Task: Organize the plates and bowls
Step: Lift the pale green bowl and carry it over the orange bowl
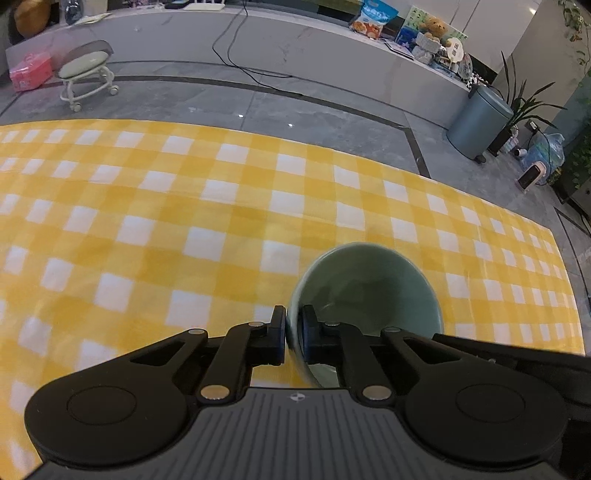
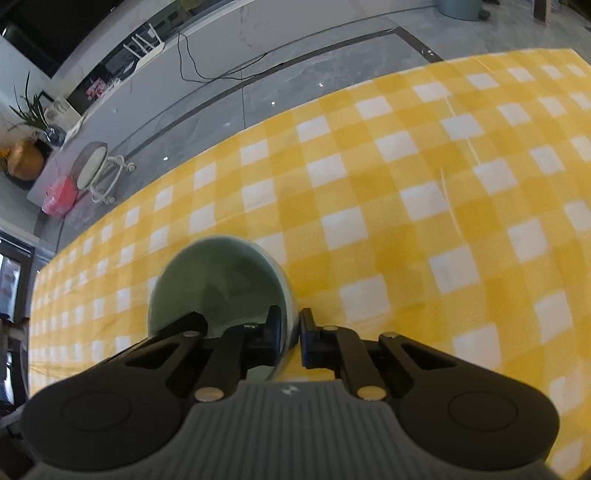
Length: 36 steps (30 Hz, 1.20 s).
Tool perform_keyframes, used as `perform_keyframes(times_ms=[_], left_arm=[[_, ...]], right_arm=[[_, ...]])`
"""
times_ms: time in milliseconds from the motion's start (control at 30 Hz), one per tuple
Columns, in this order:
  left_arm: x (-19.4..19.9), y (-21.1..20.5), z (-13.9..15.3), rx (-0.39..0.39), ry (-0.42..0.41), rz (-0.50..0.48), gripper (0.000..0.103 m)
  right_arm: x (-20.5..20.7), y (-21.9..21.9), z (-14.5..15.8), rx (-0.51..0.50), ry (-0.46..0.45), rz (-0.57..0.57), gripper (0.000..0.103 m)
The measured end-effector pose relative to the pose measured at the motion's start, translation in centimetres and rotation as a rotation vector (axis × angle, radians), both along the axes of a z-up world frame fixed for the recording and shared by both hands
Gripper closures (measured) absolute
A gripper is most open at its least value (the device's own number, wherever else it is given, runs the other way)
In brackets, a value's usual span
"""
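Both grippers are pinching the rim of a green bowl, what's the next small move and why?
Probably lift straight up, both together. The left gripper and right gripper each clamp a green bowl wall, one finger inside, one outside, over the checked cloth.

No text is legible; the snack bag's (image 1: 373, 18) print is too blurred.

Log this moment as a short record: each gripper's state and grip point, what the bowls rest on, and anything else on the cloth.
left gripper: shut on the left rim of a green bowl
right gripper: shut on the right rim of a green bowl
same bowl or two: cannot tell
surface: yellow checked tablecloth
plates: none in view
other items on cloth: none visible
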<state>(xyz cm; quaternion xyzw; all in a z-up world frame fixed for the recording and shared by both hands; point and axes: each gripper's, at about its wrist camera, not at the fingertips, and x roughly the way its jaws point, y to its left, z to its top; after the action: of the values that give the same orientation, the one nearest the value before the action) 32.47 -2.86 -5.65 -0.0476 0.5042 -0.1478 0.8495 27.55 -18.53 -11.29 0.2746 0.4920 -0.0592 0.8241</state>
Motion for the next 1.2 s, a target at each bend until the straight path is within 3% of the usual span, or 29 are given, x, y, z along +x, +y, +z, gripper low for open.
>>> perform_keyframes(times_ms=[300,600,700,967,1200], left_arm=[[-5.3,1.5,4.7,0.013,-0.035,0.007,0.095],[-11.9,2.1,8.2,0.008,-0.033,-0.033,0.094],[-13.7,2.5,8.7,-0.025,-0.001,-0.038,0.094],[-19.0,1.3,9.1,-0.012,0.011,-0.107,0.094],[-21.9,-0.2,8.2,-0.011,0.046,-0.159,0.094]], right_arm=[[-6.1,0.4,4.0,0.089,-0.034,0.004,0.096],[-15.1,0.3,8.0,0.105,-0.09,0.024,0.096],[-17.9,-0.1,9.0,0.108,-0.099,0.029,0.096],[-25.0,-1.9,9.7,0.119,-0.091,0.038,0.096],[-28.5,-3.7,9.2,0.107,-0.075,0.027,0.097]])
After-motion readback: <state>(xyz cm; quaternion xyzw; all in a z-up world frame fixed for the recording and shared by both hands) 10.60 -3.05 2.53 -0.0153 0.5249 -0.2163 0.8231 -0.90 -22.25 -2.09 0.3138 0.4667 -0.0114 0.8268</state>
